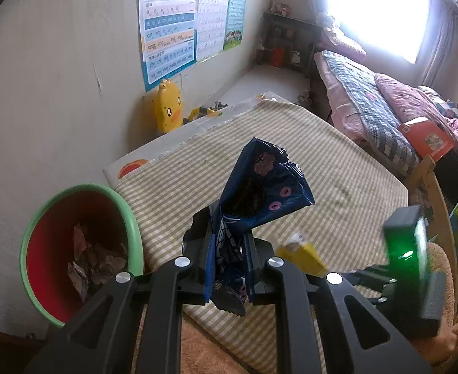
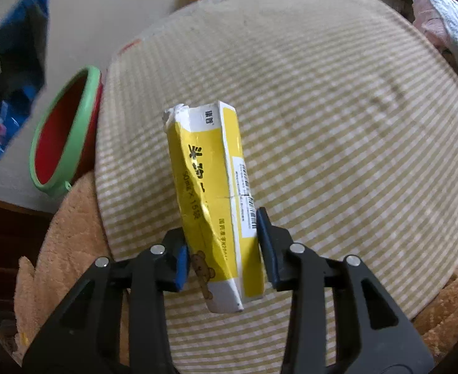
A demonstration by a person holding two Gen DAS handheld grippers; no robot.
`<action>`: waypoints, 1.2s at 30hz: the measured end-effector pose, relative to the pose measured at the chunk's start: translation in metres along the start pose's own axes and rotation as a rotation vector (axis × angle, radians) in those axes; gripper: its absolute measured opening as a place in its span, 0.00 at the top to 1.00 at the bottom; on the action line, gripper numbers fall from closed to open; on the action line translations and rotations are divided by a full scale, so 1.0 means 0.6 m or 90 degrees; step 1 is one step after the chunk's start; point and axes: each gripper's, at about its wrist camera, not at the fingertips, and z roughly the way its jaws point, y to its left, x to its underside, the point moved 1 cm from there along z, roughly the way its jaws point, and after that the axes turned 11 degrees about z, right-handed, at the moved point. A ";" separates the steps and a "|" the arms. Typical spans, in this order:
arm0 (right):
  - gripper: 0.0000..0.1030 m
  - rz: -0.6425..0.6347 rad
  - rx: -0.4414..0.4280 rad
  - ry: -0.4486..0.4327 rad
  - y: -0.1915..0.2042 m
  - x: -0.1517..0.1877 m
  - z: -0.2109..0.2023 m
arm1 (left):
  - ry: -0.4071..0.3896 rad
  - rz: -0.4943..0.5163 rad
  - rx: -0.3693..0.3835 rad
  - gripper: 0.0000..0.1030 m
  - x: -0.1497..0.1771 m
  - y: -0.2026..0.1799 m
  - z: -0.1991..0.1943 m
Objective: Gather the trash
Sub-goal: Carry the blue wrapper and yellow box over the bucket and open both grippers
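My left gripper (image 1: 227,258) is shut on a crumpled dark blue snack wrapper (image 1: 257,187) and holds it above the striped mat, just right of the bin. The bin (image 1: 82,249) is red inside with a green rim and holds crumpled paper; it also shows in the right wrist view (image 2: 63,131). My right gripper (image 2: 222,249) is shut on a dented yellow and white carton (image 2: 213,193), held above the mat. The carton (image 1: 303,255) and right gripper (image 1: 409,249) show at the right of the left wrist view. The wrapper (image 2: 16,71) shows blurred at far left of the right wrist view.
A green-and-white striped mat (image 1: 322,171) covers a low surface, over a tan fluffy rug (image 2: 73,218). A yellow duck toy (image 1: 166,109) stands by the wall under posters (image 1: 179,25). A bed with pink bedding (image 1: 384,103) lies at the right.
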 end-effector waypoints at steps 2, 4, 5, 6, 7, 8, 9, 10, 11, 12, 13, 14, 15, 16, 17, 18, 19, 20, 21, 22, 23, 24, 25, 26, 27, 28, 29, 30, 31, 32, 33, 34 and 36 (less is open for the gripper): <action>0.64 0.016 -0.012 -0.019 -0.005 -0.004 -0.019 | 0.004 -0.002 -0.005 0.87 0.002 0.001 0.002; 0.64 0.033 -0.026 -0.039 -0.008 -0.010 -0.040 | 0.007 -0.006 -0.009 0.87 0.004 0.003 0.005; 0.64 0.037 -0.030 -0.046 -0.008 -0.013 -0.047 | 0.009 -0.006 -0.010 0.87 0.005 0.005 0.007; 0.64 0.042 -0.035 -0.056 -0.008 -0.016 -0.058 | 0.010 -0.007 -0.012 0.87 0.005 0.005 0.008; 0.64 0.046 -0.039 -0.065 -0.008 -0.018 -0.068 | 0.012 -0.008 -0.015 0.87 0.006 0.006 0.010; 0.64 0.049 -0.043 -0.073 -0.007 -0.021 -0.076 | 0.013 -0.009 -0.016 0.87 0.007 0.006 0.011; 0.64 0.051 -0.047 -0.077 -0.010 -0.021 -0.085 | 0.013 -0.009 -0.017 0.87 0.009 0.007 0.011; 0.64 0.053 -0.051 -0.083 -0.007 -0.023 -0.091 | 0.015 -0.010 -0.017 0.87 0.009 0.008 0.012; 0.64 0.054 -0.057 -0.088 -0.004 -0.025 -0.098 | 0.015 -0.012 -0.018 0.87 0.010 0.009 0.012; 0.64 0.054 -0.061 -0.093 -0.001 -0.027 -0.104 | 0.016 -0.012 -0.017 0.87 0.011 0.009 0.013; 0.64 0.053 -0.064 -0.096 -0.004 -0.029 -0.115 | 0.017 -0.014 -0.017 0.87 0.012 0.010 0.014; 0.64 0.051 -0.068 -0.100 -0.001 -0.030 -0.122 | 0.018 -0.015 -0.016 0.87 0.013 0.011 0.015; 0.64 0.048 -0.072 -0.104 0.001 -0.030 -0.128 | 0.020 -0.016 -0.016 0.87 0.015 0.011 0.015; 0.64 0.046 -0.074 -0.106 0.002 -0.027 -0.134 | 0.021 -0.017 -0.015 0.87 0.016 0.012 0.015; 0.64 0.043 -0.077 -0.109 0.006 -0.028 -0.138 | 0.022 -0.018 -0.015 0.87 0.017 0.012 0.016; 0.64 0.040 -0.080 -0.112 0.010 -0.029 -0.142 | 0.022 -0.018 -0.015 0.87 0.018 0.014 0.016; 0.64 0.038 -0.082 -0.113 0.015 -0.030 -0.142 | 0.021 -0.020 -0.016 0.87 0.019 0.016 0.015; 0.64 0.035 -0.086 -0.115 0.020 -0.031 -0.145 | 0.021 -0.022 -0.017 0.87 0.019 0.018 0.015; 0.64 0.032 -0.089 -0.118 0.024 -0.032 -0.149 | 0.020 -0.024 -0.019 0.87 0.019 0.021 0.014; 0.64 0.030 -0.091 -0.120 0.030 -0.032 -0.152 | 0.019 -0.026 -0.021 0.87 0.019 0.023 0.014; 0.64 0.027 -0.094 -0.123 0.035 -0.032 -0.156 | 0.018 -0.029 -0.023 0.87 0.020 0.026 0.013; 0.64 0.024 -0.097 -0.127 0.039 -0.033 -0.160 | 0.018 -0.032 -0.025 0.87 0.021 0.028 0.013; 0.64 0.023 -0.101 -0.129 0.043 -0.034 -0.162 | 0.018 -0.034 -0.028 0.87 0.021 0.031 0.012; 0.64 0.022 -0.103 -0.131 0.045 -0.034 -0.165 | 0.017 -0.036 -0.032 0.87 0.021 0.034 0.011; 0.64 0.020 -0.107 -0.133 0.049 -0.033 -0.168 | 0.017 -0.038 -0.035 0.87 0.022 0.038 0.010; 0.64 0.018 -0.109 -0.135 0.053 -0.033 -0.170 | 0.016 -0.041 -0.039 0.87 0.022 0.041 0.009; 0.64 0.014 -0.112 -0.137 0.058 -0.032 -0.174 | 0.015 -0.042 -0.044 0.87 0.023 0.045 0.007; 0.64 0.010 -0.114 -0.138 0.062 -0.032 -0.175 | 0.014 -0.044 -0.049 0.87 0.024 0.048 0.006; 0.64 0.006 -0.115 -0.139 0.066 -0.031 -0.176 | 0.013 -0.044 -0.053 0.87 0.024 0.050 0.004; 0.64 0.004 -0.116 -0.138 0.068 -0.030 -0.176 | 0.011 -0.045 -0.058 0.87 0.025 0.054 0.002; 0.64 0.002 -0.118 -0.137 0.072 -0.030 -0.176 | 0.010 -0.046 -0.062 0.87 0.025 0.056 0.001; 0.64 0.000 -0.118 -0.137 0.075 -0.029 -0.176 | 0.009 -0.048 -0.067 0.87 0.026 0.060 0.000; 0.64 -0.003 -0.117 -0.132 0.081 -0.029 -0.174 | 0.007 -0.053 -0.072 0.87 0.028 0.068 -0.002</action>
